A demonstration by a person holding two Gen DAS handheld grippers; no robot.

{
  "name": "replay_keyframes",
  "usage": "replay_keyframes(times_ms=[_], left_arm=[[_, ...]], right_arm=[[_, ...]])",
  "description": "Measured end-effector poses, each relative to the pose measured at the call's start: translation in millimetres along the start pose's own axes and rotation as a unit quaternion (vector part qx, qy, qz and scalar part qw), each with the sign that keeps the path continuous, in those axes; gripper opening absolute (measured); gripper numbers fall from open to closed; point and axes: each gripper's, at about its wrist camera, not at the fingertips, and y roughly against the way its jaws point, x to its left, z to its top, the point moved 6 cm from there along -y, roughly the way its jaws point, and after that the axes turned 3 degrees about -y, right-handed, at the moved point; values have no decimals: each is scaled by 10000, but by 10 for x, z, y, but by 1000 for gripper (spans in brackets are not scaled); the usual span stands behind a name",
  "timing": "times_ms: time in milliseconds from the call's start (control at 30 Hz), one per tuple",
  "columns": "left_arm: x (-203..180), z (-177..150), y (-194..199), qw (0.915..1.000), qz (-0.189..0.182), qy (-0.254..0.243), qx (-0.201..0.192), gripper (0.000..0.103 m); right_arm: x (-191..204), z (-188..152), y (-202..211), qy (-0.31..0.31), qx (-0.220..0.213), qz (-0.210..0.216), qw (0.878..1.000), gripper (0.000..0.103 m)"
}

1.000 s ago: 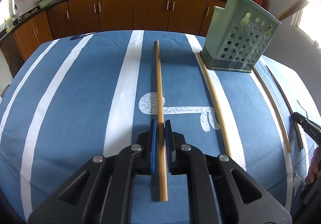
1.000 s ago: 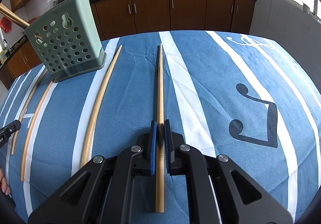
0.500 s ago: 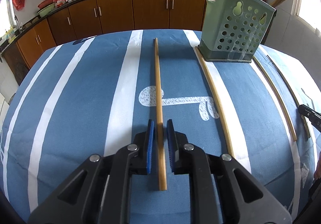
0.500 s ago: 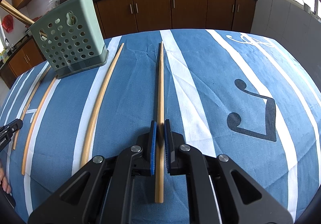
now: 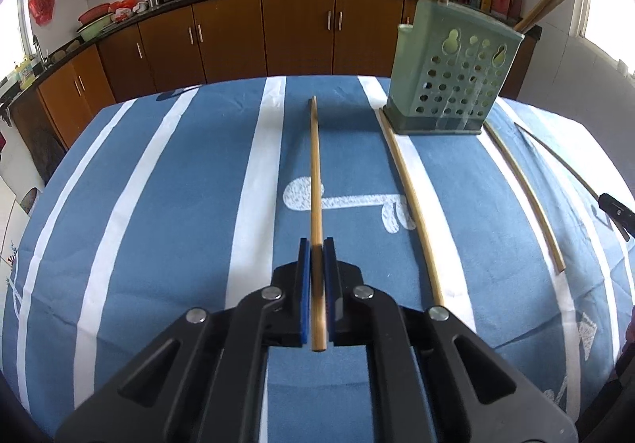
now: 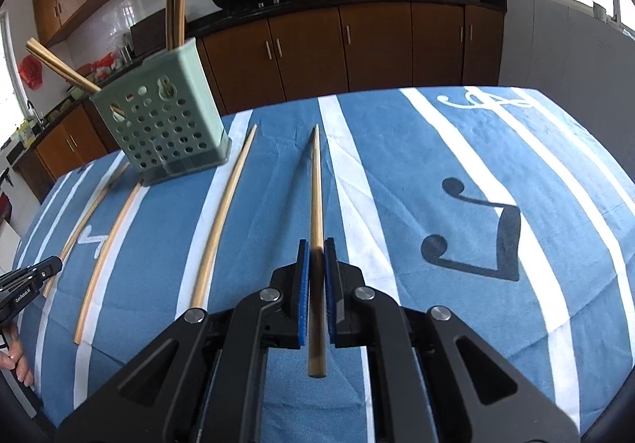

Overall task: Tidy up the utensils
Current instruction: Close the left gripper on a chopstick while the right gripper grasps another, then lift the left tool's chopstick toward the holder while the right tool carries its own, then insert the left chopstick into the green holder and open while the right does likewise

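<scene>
At the bottom centre of the left view, the left gripper (image 5: 316, 248) pinches a chopstick (image 5: 315, 173) that points up the frame. The right gripper (image 6: 316, 249) likewise pinches its stick (image 6: 316, 185) at bottom centre. Three loose sticks (image 5: 412, 205) lie on the striped cloth (image 5: 158, 205). Farther back, upper right in the left view, stands the green holder (image 5: 448, 86) with sticks in it.
</scene>
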Motion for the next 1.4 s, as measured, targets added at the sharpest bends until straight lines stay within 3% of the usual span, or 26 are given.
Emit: replay_keyframes(times_ms=[567,1000,1167,1400], left_arm=[[81,637,922,9895,-214,451,-1358,7],[115,902,1217,9830,-202,443,-1772,7],[-3,1102,1439,9792,-307,193,-1997,7],[-271,1417,1732,9699,-527,-28,-2377,7]], right_arm=[[-20,543,575,-207,-1147,129,9931,8],[106,800,729,-69,-1512,221,9882,8],[211,1026,884,-21,-1703,405,9846,8],[480,1376,1244,-117,-2098,1072,9718,8]])
